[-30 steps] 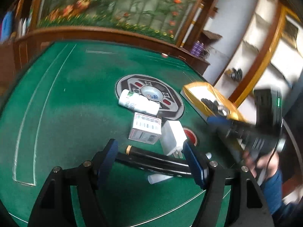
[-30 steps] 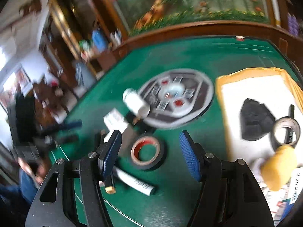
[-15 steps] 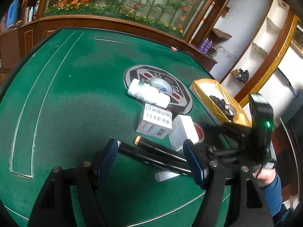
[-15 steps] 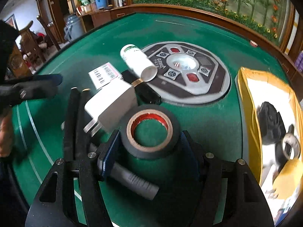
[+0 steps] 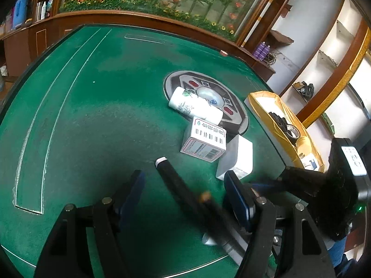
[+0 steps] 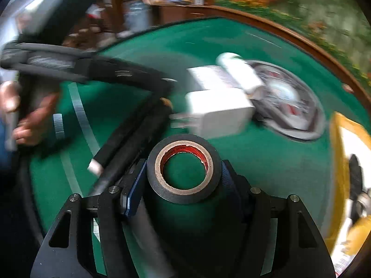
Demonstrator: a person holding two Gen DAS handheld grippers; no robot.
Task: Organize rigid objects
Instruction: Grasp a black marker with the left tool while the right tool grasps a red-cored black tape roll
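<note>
My right gripper [image 6: 183,173] is shut on a roll of black tape [image 6: 183,169] with a red core, held above the green table. My left gripper [image 5: 185,187] is open over two black sticks [image 5: 178,185] that lie crossed on the felt between its fingers. Beyond them lie a white charger plug [image 5: 236,159], a white barcoded box [image 5: 205,141] and a white bottle [image 5: 194,105] on its side. These also show blurred in the right wrist view: the plug [image 6: 220,113], the box [image 6: 208,76], the bottle [image 6: 241,74] and the sticks [image 6: 129,136].
A yellow tray [image 5: 262,99] with a white liner stands at the table's right edge and holds a black object and a tape roll [image 5: 292,131]; its wall shows in the right wrist view [image 6: 336,153]. A round grey panel [image 5: 234,120] sits mid-table. A wooden rail bounds the far edge.
My right gripper closed on the black tape roll and lifted it, swinging left. The black sticks shifted and now lie more upright under my left gripper, which came closer to them.
</note>
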